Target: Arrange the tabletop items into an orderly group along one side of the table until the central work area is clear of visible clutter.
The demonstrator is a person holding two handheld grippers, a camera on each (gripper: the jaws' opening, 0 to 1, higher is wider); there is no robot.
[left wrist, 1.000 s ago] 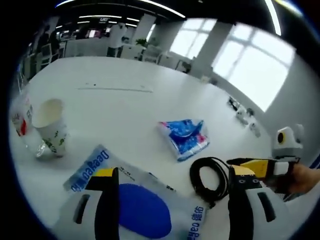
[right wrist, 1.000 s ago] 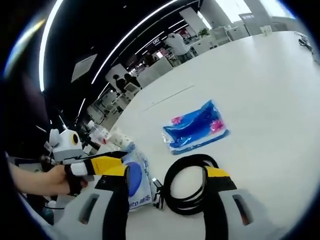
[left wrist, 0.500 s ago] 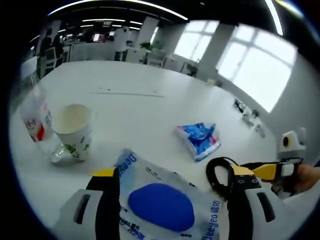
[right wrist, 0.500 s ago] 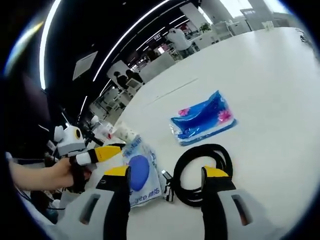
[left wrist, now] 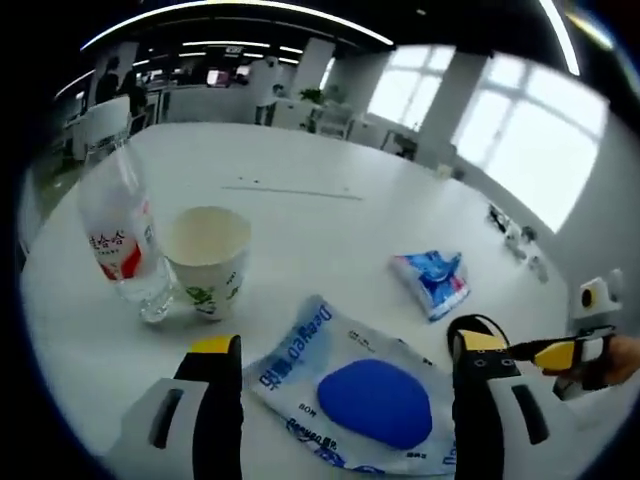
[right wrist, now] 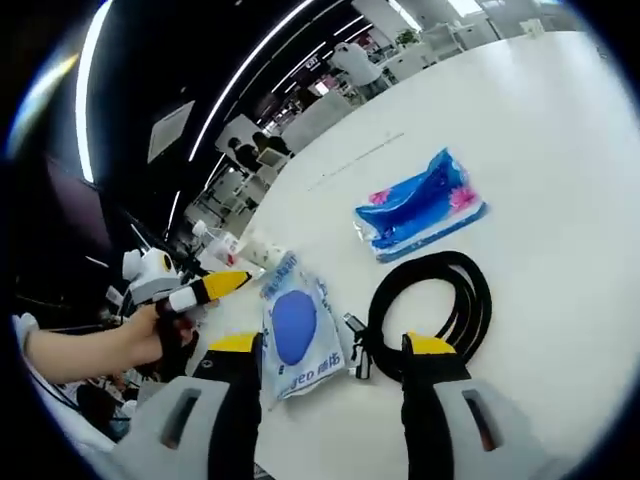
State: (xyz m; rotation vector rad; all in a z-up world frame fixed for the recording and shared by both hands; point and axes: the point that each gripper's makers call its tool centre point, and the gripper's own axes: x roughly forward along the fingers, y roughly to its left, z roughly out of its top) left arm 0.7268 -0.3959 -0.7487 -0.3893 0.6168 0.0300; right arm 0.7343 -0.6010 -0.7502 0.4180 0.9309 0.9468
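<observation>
On the white table [left wrist: 300, 150] a clear packet with a blue oval [left wrist: 352, 388] lies just ahead of my open left gripper [left wrist: 340, 350], between its jaws. A paper cup [left wrist: 206, 259] and a plastic bottle [left wrist: 120, 240] stand upright to its left. A blue snack bag [left wrist: 432, 280] lies further right. In the right gripper view my right gripper [right wrist: 332, 345] is open, apart from a coiled black cable [right wrist: 435, 312]. The packet with the blue oval [right wrist: 295, 328] lies left of the cable, and the blue snack bag [right wrist: 420, 208] is beyond it. The left gripper [right wrist: 205, 290], held by a hand, shows at left.
The right gripper [left wrist: 565, 352] enters the left gripper view at the far right edge. Small items [left wrist: 515, 240] sit along the table's far right edge. The table [right wrist: 540, 130] stretches bare beyond the items. Desks and people stand in the room behind.
Both cameras have pulled back and turned. The left gripper view now takes in the cup and bottle more centrally. The cable and packet sit further from the right jaws. Nothing was grasped.
</observation>
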